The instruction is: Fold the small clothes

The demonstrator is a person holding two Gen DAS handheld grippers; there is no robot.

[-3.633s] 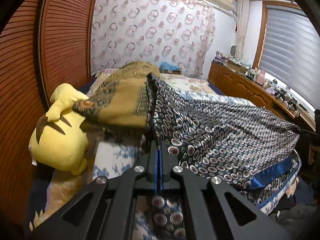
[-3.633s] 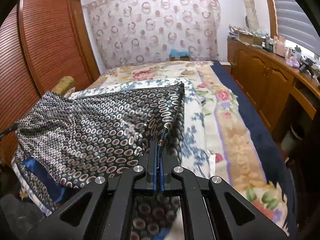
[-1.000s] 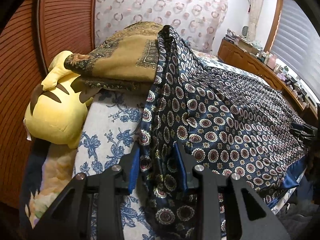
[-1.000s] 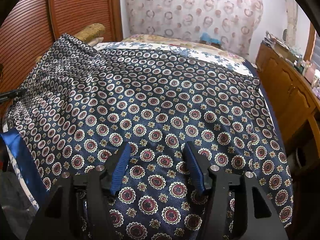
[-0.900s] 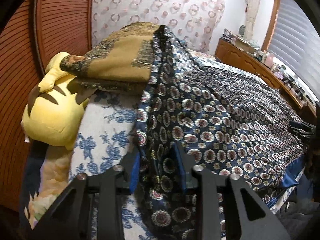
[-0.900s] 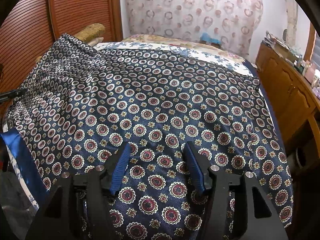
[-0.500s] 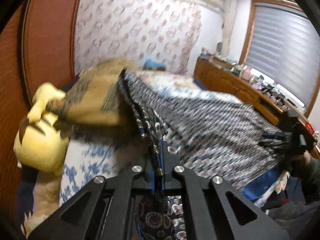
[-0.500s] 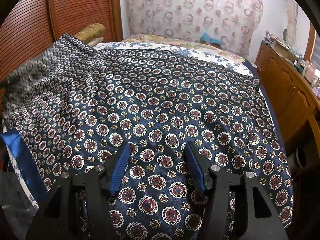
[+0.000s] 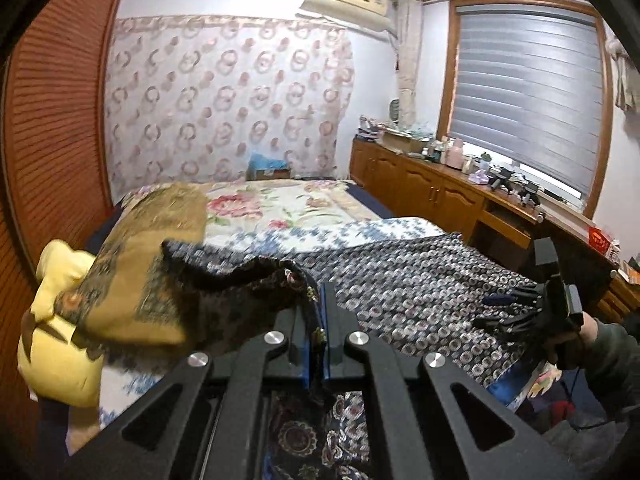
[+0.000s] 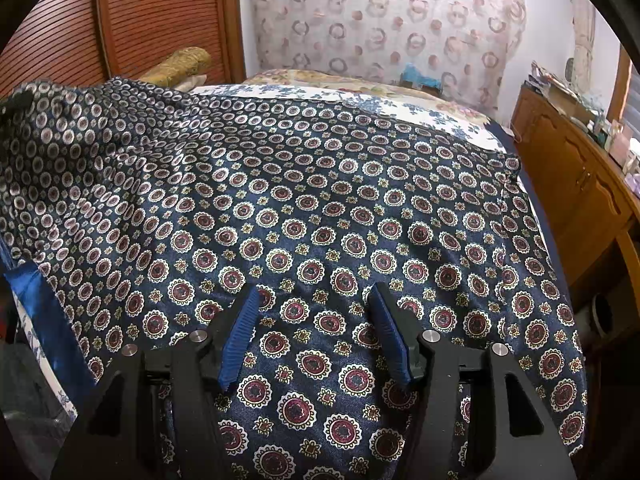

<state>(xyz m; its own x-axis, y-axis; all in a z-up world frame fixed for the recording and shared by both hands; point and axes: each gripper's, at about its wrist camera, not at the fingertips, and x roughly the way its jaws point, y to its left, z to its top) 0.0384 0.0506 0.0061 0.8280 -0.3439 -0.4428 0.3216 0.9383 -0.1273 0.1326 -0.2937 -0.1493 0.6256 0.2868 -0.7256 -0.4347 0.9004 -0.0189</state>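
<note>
A navy cloth with round medallion print (image 10: 320, 208) lies spread over the bed; it also shows in the left wrist view (image 9: 400, 284). My left gripper (image 9: 319, 300) is shut on the cloth's left edge and holds it lifted above the bed, the fabric bunched and blurred. My right gripper (image 10: 314, 312) is open, its blue-padded fingers (image 10: 240, 332) resting over the cloth's near right part, holding nothing. The right gripper also shows at the far right of the left wrist view (image 9: 532, 308).
A yellow plush toy (image 9: 60, 344) and a gold patterned cushion (image 9: 144, 264) lie at the bed's left by the wooden slatted wardrobe (image 9: 52, 128). A floral bedspread (image 9: 280, 204) covers the bed. A wooden sideboard (image 9: 440, 196) runs along the right wall under the window.
My left gripper closed on the cloth's left edge and lifted it up and back. My right gripper has stayed open and still over the cloth.
</note>
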